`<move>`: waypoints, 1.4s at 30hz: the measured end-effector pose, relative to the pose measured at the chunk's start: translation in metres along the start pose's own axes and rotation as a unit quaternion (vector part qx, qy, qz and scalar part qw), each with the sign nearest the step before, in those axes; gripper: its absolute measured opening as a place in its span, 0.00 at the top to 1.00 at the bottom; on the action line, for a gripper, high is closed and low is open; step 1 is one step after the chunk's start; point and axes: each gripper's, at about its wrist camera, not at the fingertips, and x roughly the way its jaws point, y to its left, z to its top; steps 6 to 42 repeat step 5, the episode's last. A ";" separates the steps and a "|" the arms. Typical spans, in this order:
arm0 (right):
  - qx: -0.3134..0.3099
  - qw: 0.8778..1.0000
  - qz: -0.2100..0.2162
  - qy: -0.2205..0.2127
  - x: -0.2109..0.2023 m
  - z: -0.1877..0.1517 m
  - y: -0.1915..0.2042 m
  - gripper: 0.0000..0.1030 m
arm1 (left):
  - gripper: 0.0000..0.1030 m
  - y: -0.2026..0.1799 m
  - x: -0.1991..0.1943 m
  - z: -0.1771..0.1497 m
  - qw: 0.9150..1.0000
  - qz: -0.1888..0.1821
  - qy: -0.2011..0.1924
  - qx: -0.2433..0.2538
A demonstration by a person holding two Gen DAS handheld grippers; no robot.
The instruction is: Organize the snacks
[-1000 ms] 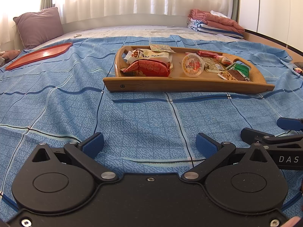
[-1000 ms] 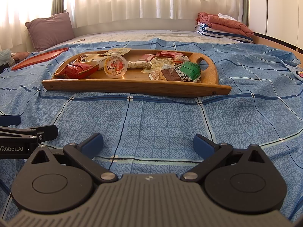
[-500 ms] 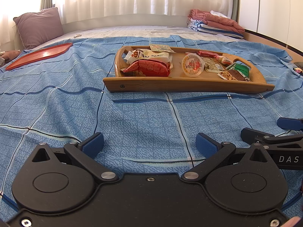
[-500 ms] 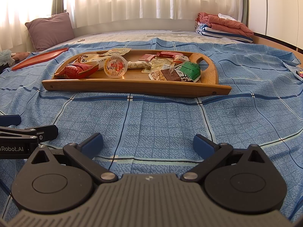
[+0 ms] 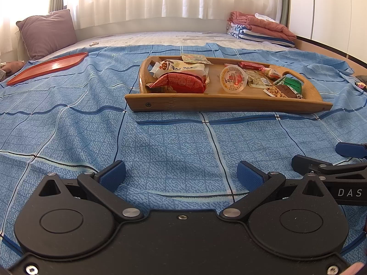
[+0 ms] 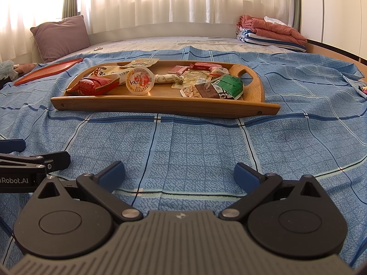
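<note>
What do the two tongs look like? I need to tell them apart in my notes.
Left tongs: flat black body, black linkage arms, blue finger pads. Right tongs: ribbed grey body, otherwise alike. White side lettering reads "DAS" on the right one, "Robot.AI" on the left.

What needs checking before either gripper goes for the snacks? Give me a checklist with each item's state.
1. Left gripper open and holding nothing: ok.
2. Right gripper open and holding nothing: ok.
3. Blue bedspread between grippers and wooden tray free of obstacles: ok.
4. Snacks within the tray's rim, none spilled onto the bedspread: ok.
5. Jelly cup free to grasp: not ok, it is propped on edge against neighbouring packets.
6. Red tray ready as a sorting destination: cannot tell; it lies far left, and the task names no target.
</note>
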 end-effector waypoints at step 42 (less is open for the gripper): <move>0.000 1.000 0.000 0.000 0.000 0.000 0.000 0.00 | 0.00 0.000 0.000 0.000 1.000 0.000 0.000 0.000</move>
